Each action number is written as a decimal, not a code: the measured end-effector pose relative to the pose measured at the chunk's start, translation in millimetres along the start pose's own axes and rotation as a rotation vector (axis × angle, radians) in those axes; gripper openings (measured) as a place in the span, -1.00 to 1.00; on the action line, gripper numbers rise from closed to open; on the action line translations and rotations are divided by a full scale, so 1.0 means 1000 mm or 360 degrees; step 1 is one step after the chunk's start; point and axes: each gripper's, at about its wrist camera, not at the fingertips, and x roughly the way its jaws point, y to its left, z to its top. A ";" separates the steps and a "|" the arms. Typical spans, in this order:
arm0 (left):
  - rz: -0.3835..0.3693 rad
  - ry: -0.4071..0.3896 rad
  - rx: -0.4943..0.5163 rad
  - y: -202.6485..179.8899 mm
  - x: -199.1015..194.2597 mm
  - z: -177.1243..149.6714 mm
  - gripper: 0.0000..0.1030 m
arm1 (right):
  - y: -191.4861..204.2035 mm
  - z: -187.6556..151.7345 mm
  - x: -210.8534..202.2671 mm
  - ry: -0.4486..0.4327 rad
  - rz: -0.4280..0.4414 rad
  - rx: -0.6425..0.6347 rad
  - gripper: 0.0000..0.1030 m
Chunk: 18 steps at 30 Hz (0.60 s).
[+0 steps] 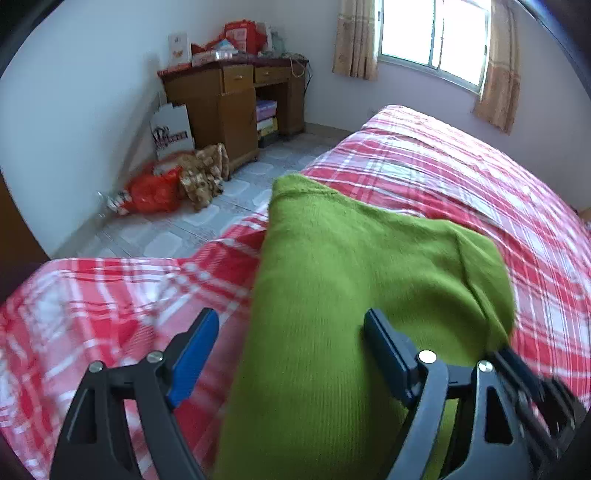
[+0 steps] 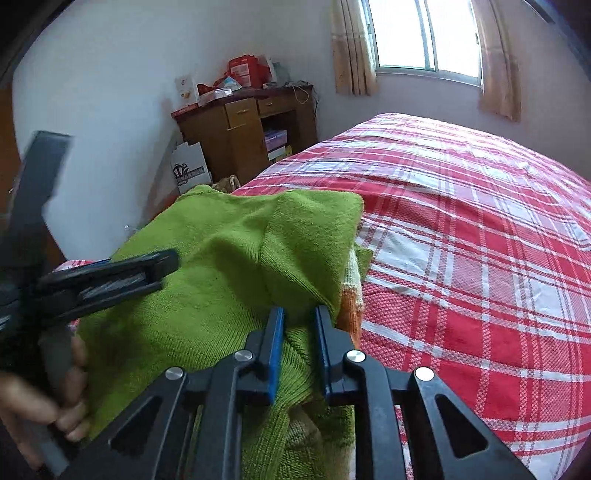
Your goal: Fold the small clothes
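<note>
Green knit garment (image 1: pixel 332 295) lies partly folded on the red plaid bedspread (image 1: pixel 461 177), near the bed edge that faces the floor. I use the garment as my landmark throughout.

Left of the garment, across the tiled floor, a wooden desk (image 1: pixel 229 107) stands against the wall, with bags and a patterned bundle on the floor beside it.

Over the garment's left edge, my left gripper (image 1: pixel 291 339) hangs with its jaws wide apart. One blue pad sits above the bedspread just left of the garment, the other above the green knit; nothing is held.

At the garment's right side, my right gripper (image 2: pixel 299 332) stands with its jaws narrow, clamped on a bunched ridge of green cloth. Just right of that ridge, an orange and cream trim (image 2: pixel 351 306) peeks out from under the top layer. Beyond it the bedspread runs bare toward the window (image 2: pixel 424 33).

Risks, as I judge them: the right pinch seems to catch only a small gather, so a quick pull could let the knit slip free or drag one layer and skew the fold. With the left jaws empty, nothing pins the left edge, so the whole garment may slide toward the bed edge.
</note>
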 end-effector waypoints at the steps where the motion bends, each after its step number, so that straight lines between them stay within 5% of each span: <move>1: -0.0001 -0.0017 0.0020 -0.001 -0.008 -0.003 0.62 | -0.002 -0.001 -0.001 -0.0003 0.0007 0.0008 -0.69; 8: 0.0039 -0.0061 0.0068 -0.002 -0.062 -0.045 0.61 | -0.001 -0.003 -0.003 -0.0008 -0.0003 0.0002 -0.69; 13: 0.0072 0.0076 0.0067 -0.007 -0.037 -0.067 0.62 | 0.009 -0.003 -0.006 0.0004 -0.0077 -0.0062 -0.68; 18: 0.0039 0.0062 0.0047 -0.002 -0.030 -0.066 0.64 | 0.008 -0.008 -0.045 -0.0034 -0.0069 0.0012 -0.63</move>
